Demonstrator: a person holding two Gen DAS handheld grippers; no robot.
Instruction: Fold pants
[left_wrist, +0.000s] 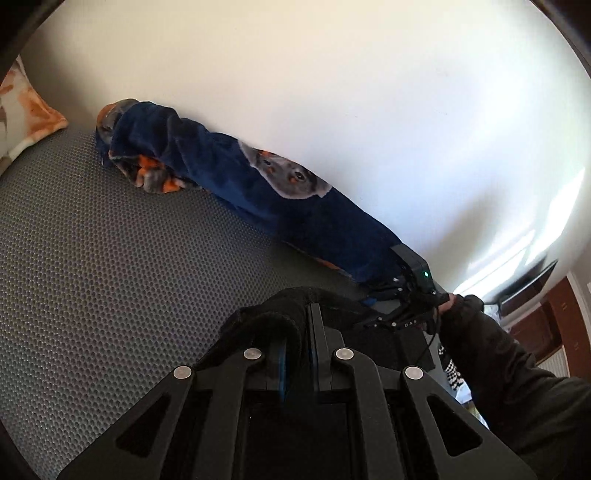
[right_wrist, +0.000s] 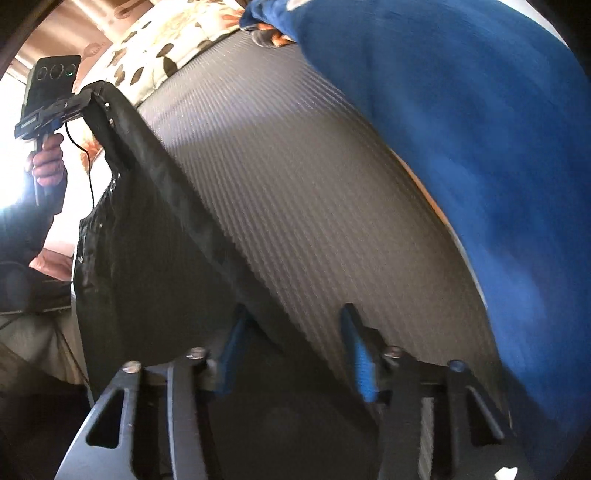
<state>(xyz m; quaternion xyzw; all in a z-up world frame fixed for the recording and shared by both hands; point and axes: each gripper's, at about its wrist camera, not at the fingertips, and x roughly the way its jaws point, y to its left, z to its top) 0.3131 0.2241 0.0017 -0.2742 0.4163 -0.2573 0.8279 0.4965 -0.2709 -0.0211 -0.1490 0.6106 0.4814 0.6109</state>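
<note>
While left gripper (left_wrist: 295, 343) pinches black fabric pants (right_wrist: 147, 258) at waistband, jaws pressed together on cloth, garment hangs lifted from it down toward right gripper (right_wrist: 291, 350). Right gripper: blue-padded fingers (right_wrist: 360, 354) half spread, pants edge between them, pads not clearly pressing. Pants lie partly on grey honeycomb-textured mat (left_wrist: 110, 277), below both grippers. Beyond right gripper, rolled dark blue fleece blanket with dog print (left_wrist: 258, 184) along white wall (left_wrist: 369, 110). Floral orange-white pillow (left_wrist: 22, 107) far from left gripper, at mat end.
</note>
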